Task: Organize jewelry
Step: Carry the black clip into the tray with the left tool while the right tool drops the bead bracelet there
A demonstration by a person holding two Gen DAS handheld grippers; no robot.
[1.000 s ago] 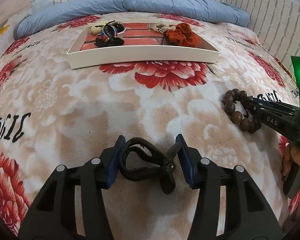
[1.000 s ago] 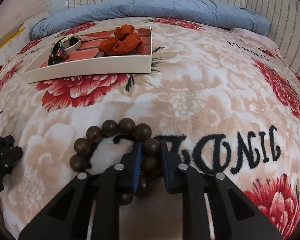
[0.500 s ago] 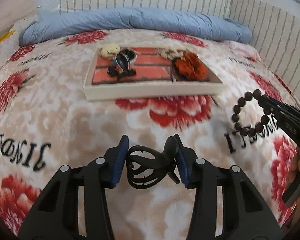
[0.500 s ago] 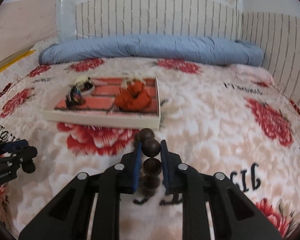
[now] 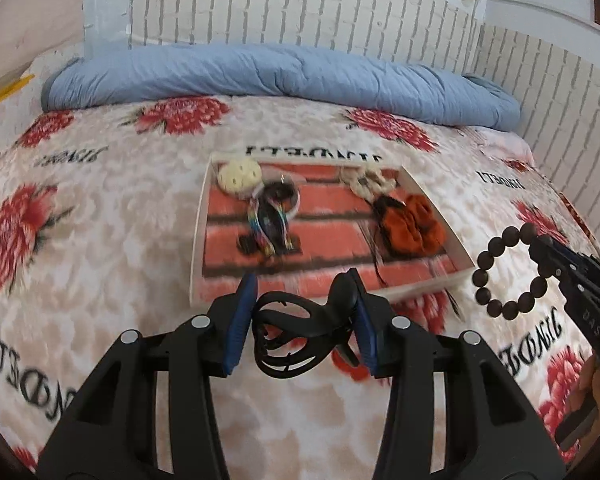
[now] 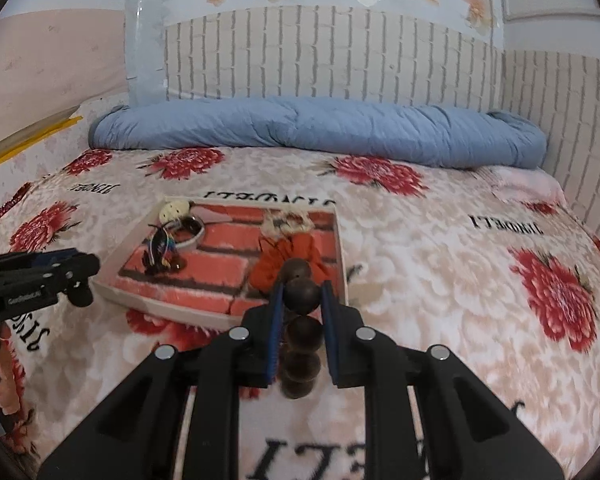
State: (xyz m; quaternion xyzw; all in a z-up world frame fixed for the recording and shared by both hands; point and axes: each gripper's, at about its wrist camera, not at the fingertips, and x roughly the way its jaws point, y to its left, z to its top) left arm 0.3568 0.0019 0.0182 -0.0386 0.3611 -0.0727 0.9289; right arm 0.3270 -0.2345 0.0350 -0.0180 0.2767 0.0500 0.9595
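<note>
Two views, left wrist first: left tongs (image 5: 302,312) clamp a black claw hair clip (image 5: 296,334) above the floral bed blanket (image 5: 100,264), just short of the white tray (image 5: 198,240) holding an orange scrunchie (image 5: 414,226), a cream clip (image 5: 239,174) and a multicoloured clip (image 5: 270,222); right tongs (image 5: 540,254) at the right edge carry a brown bead bracelet (image 5: 508,272). Right wrist: right tongs (image 6: 300,300), narrow, pinch the bracelet's (image 6: 302,328) beads in front of the tray (image 6: 342,248), with the left tongs (image 6: 82,272) at the left edge and a blue duvet (image 6: 320,130) rolled along the wall.

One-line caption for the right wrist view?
Right gripper shut on a brown bead bracelet, above the floral blanket.
</note>
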